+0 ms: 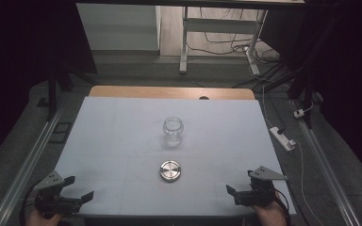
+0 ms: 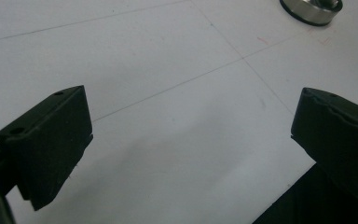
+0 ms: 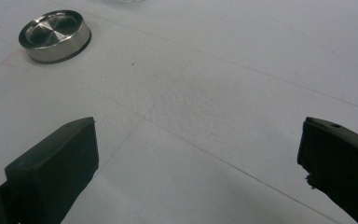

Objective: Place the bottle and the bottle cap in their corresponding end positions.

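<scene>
Centrally on the worktop [image 1: 122, 141] stands an uncapped glass jar [image 1: 173, 132], its metal lid [image 1: 170, 171] just nearer the front edge. Left claw [image 1: 78, 188] and right claw [image 1: 239, 182] hover spread at the front corners, nothing between them and the lid.

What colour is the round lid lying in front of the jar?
Silver brushed metal with a dark band at the base, on the round metal lid; clearest in the right gripper view.

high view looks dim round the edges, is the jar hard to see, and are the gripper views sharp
High view: the surroundings fall into near black, the mat is evenly lit, and the clear jar reads faintly against it. Left gripper view: the near jaws are soft, with the lid cut off at the top edge. Right gripper view: the lid is fairly crisp, with mild sheen.
</scene>
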A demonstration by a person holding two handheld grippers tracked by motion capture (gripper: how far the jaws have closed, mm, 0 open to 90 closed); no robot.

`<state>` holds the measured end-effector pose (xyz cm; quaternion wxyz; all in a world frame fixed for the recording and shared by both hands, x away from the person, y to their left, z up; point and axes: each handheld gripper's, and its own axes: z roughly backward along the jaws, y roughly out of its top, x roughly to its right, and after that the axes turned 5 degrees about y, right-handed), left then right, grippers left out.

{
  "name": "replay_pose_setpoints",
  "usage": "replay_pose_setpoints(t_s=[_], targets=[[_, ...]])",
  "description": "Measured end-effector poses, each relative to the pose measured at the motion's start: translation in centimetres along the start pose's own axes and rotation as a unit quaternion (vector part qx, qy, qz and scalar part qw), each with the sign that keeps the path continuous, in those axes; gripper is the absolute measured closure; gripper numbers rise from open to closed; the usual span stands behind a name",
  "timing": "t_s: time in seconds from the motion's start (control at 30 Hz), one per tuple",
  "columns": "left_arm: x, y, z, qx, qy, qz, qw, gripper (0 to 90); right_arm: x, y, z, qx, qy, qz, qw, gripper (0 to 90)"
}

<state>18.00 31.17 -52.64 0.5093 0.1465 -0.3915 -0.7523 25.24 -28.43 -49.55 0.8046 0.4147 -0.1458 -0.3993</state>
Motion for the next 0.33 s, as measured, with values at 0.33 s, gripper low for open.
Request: replay_pose_setpoints(t_s=[0.33], targets=[[0.58, -0.11, 0.04, -0.028, 0.023, -0.012, 0.9993, 0.0, 0.11, -0.38, 0.53, -0.016, -0.005, -0.014, 0.9998, 0.0]])
